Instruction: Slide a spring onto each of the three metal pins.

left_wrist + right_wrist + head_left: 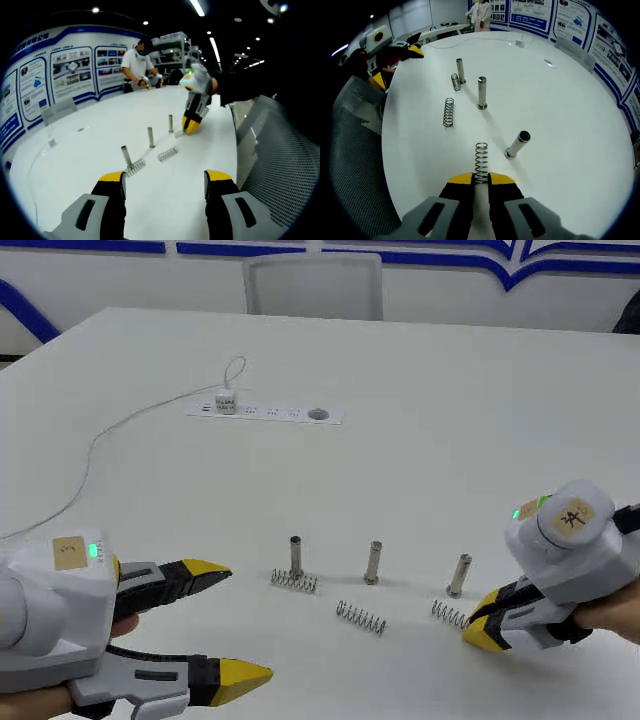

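R gripper [481, 178] has jaws pinched shut on the near end of the right spring [481, 159], by the right pin [516, 145], toward the near edge of the table [420, 470]. It's prob. held by the end so the free coil can go over the pin top. L gripper [245, 622] hangs open at the near-left edge, out of the way. Mid spring [360, 617] and left spring [294, 580] lie beside mid pin [373, 562] and left pin [296, 555]; none loaded yet.
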Available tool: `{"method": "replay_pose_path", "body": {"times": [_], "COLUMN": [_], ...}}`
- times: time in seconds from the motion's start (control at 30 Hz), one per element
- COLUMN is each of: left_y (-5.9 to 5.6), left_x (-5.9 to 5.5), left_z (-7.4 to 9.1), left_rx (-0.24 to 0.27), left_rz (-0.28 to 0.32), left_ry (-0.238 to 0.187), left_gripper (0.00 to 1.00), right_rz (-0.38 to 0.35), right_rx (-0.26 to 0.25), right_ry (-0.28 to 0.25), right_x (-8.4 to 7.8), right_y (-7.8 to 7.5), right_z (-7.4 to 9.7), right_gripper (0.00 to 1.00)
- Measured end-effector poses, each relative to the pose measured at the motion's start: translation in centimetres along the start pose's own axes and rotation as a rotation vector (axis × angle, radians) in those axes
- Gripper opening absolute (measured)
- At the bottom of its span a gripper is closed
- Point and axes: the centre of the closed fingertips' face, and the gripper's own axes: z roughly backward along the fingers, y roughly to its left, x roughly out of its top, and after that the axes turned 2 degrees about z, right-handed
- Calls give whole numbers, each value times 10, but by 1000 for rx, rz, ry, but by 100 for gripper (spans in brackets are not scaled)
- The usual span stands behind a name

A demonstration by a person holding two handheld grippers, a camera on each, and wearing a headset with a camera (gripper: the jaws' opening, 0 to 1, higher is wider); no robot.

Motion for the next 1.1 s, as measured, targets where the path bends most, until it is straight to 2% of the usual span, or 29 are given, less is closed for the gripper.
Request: {"method": "replay_pose_path", "body": {"times": [0.3, 0.47, 0.77, 1.1], "left_y": [-15, -17, -20, -28], "left_x": [2, 2, 6, 4], "left_z": [-23, -28, -31, -37], "left_rx": [-108, -145, -171, -193], "left_rz": [-63, -86, -109, -126], "left_ry": [40, 63, 74, 90], "left_gripper": [60, 58, 54, 49], "right_rz": [-13, 4, 59, 136], "right_rx": [17, 42, 90, 123], "right_ry": [-30, -46, -69, -81], "right_x": [6, 17, 41, 63], "right_y": [18, 28, 43, 56], "right_z": [13, 17, 22, 23], "right_gripper": [12, 12, 12, 12]}}
